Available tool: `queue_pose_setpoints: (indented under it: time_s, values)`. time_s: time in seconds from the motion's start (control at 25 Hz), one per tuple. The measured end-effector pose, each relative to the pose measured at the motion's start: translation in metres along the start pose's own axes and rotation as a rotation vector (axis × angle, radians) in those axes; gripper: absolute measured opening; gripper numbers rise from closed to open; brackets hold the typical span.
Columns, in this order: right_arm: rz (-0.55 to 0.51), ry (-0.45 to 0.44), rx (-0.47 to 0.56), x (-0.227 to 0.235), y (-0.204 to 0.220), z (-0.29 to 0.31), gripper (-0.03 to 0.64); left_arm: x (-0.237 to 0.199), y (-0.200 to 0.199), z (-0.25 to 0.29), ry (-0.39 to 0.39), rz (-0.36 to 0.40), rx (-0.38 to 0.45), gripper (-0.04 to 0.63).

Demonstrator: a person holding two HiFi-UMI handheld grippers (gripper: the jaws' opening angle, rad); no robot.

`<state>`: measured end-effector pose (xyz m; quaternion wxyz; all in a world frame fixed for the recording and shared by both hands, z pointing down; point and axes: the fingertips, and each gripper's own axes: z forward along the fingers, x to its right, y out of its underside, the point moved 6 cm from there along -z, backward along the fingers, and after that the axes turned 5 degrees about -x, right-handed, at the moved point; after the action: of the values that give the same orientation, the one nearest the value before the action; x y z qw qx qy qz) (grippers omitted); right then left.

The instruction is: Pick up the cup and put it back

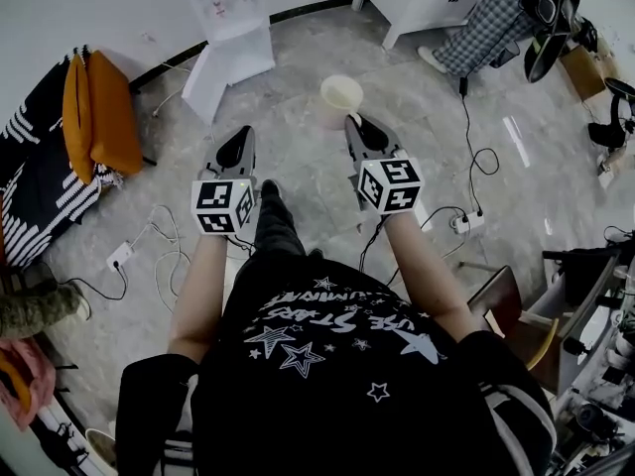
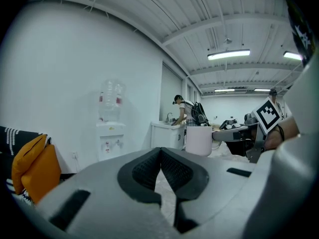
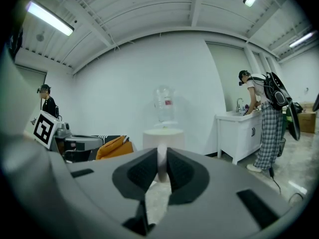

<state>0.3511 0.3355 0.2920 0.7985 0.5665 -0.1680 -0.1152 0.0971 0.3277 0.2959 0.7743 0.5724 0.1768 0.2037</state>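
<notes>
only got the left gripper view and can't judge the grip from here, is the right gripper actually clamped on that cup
observer: yes. In the right gripper view, the right gripper is shut on a thin white part of the cup.
operator: anything inside the cup
observer: the head view looks down into its open top, and nothing shows inside.
operator: whats underneath it
observer: only bare floor. In the head view the cup is held in the air, with no table below it.
</notes>
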Motion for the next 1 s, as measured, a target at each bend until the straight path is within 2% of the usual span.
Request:
queue_pose_setpoints:
  time_s: [0.28,0.52,0.76,1.0]
  values:
    - [0.000,-0.020,-0.011,-0.002,0.009,-0.005,0.044,0.005,0.009,-0.012,-0.027,-0.007,-0.011,0.009]
    - [0.013,-0.037,-0.029,-0.003,0.008,0.020,0.044,-0.017,0.010,-0.009,-0.072,-0.027,-0.014,0.009]
    - [0.016,-0.055,-0.031,0.002,-0.010,0.077,0.044,-0.058,0.005,0.012,-0.105,-0.036,-0.017,0.009]
    - [0.002,-0.068,-0.086,0.013,-0.026,0.163,0.044,-0.125,0.005,0.069,-0.125,-0.070,-0.060,0.009]
